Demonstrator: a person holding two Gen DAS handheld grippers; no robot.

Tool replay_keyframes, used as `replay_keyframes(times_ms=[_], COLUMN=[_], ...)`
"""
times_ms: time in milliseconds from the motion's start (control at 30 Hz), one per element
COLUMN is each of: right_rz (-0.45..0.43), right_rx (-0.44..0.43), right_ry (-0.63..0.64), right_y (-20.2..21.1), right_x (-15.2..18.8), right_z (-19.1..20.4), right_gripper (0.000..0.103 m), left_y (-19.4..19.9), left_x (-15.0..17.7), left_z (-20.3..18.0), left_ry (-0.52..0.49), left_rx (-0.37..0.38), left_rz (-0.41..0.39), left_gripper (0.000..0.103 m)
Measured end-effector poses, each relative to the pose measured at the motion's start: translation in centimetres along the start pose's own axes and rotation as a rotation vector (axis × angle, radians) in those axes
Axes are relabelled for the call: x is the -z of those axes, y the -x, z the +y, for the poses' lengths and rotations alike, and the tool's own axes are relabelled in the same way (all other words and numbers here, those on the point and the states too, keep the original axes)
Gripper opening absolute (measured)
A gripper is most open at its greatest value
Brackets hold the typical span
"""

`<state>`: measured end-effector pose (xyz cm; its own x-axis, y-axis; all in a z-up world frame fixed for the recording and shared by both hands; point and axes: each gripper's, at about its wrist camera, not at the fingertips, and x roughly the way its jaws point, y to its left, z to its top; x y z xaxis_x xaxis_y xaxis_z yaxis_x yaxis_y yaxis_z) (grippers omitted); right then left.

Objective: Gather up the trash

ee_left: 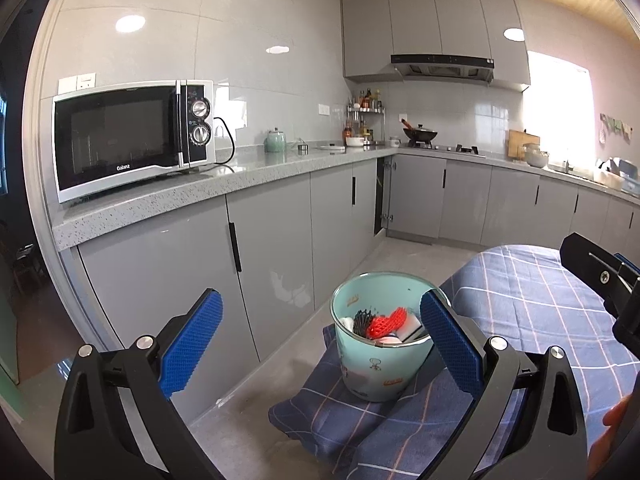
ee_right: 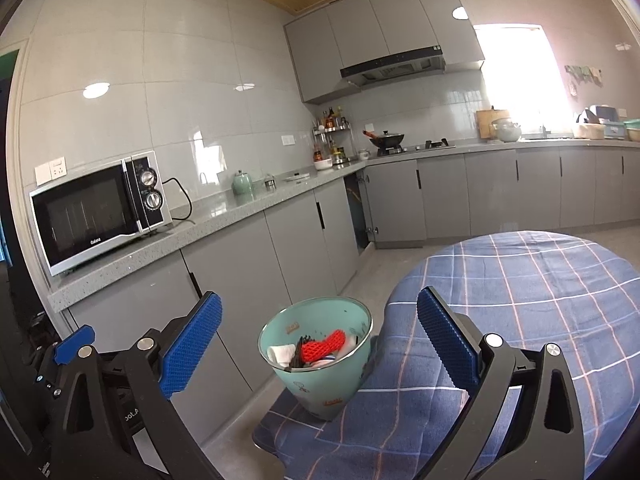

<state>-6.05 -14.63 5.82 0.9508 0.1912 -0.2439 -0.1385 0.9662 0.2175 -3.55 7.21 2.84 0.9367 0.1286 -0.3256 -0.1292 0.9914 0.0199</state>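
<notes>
Entry: trash collection, status check.

Both my grippers are up off the table. My left gripper [ee_left: 320, 338] has its jaws spread wide with nothing between the pads; the bin only shows through the gap, well beyond them. My right gripper [ee_right: 318, 338] is likewise spread wide and empty, its jaws still easing apart.

The teal trash bin [ee_right: 320, 376] stands upright at the near left edge of the table, on the blue plaid tablecloth [ee_right: 520, 280]. Inside it I see a red mesh piece [ee_right: 324, 346], a white crumpled wad [ee_right: 282, 354] and some dark scraps I cannot identify.

The cloth that I can see, right of and beyond the bin, carries no loose litter. The strip of table under my grippers is hidden, so I cannot vouch for it.

Judgement: collection looks finished or nearly so. At most a check of the hidden near edge remains.
</notes>
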Motion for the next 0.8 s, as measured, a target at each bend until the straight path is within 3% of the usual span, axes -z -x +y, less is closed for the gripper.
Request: replay_keyframes(times_ms=[800], right_rz=[-0.031], right_rx=[0.007], right_ry=[-0.013], right_y=[1.2], right_x=[-0.1], right_z=[0.4], right_gripper=[0.096], left_y=[1.2], left_x=[-0.4], left_z=[0.0], left_ry=[-0.021], left_rx=[-0.023], left_rz=[-0.043], left_gripper=[0.098])
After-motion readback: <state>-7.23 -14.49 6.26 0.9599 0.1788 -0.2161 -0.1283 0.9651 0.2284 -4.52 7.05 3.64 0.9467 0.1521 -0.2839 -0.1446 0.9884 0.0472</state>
